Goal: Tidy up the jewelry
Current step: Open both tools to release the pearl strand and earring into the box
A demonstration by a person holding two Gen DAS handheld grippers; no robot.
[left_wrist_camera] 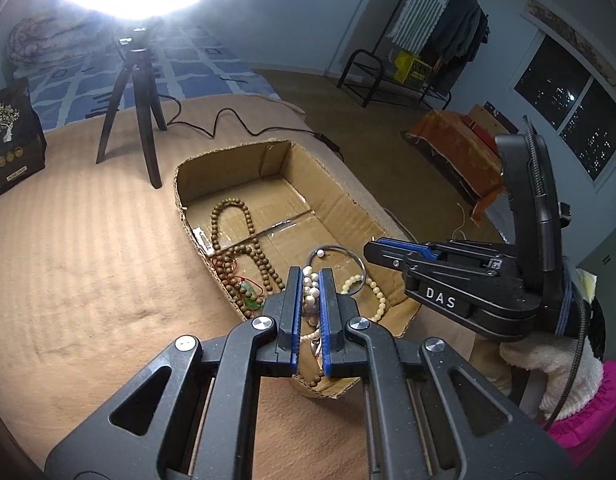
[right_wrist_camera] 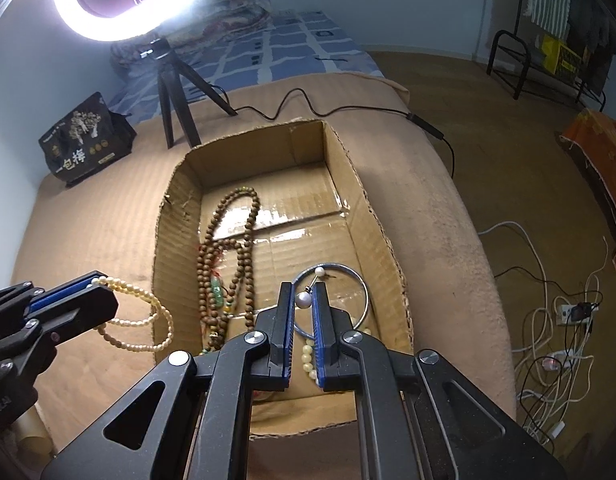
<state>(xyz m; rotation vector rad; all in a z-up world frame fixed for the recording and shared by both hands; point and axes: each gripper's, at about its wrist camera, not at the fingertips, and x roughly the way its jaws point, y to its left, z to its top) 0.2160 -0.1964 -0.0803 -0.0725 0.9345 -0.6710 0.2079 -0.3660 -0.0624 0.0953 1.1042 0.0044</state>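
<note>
Right wrist view: left gripper (right_wrist_camera: 103, 286) clamps a cream bead strand (right_wrist_camera: 147, 320) just left of the cardboard box (right_wrist_camera: 388, 248); right gripper (right_wrist_camera: 303, 300) pinches a pearl pin (right_wrist_camera: 303, 300) (over the metal bangle (right_wrist_camera: 362, 280)) above the box's near end.

A tan, ribbed blanket (right_wrist_camera: 87, 208) covers what seems to be a bed, and it carries everything here. Directly on it rest an open cardboard box (right_wrist_camera: 364, 208) near the middle, a black tripod (right_wrist_camera: 175, 100) behind the box, and a dark printed bag (right_wrist_camera: 85, 140) standing off toward the far left corner. A black cable (right_wrist_camera: 316, 110) trails across the blanket behind the box toward the right edge.
</note>
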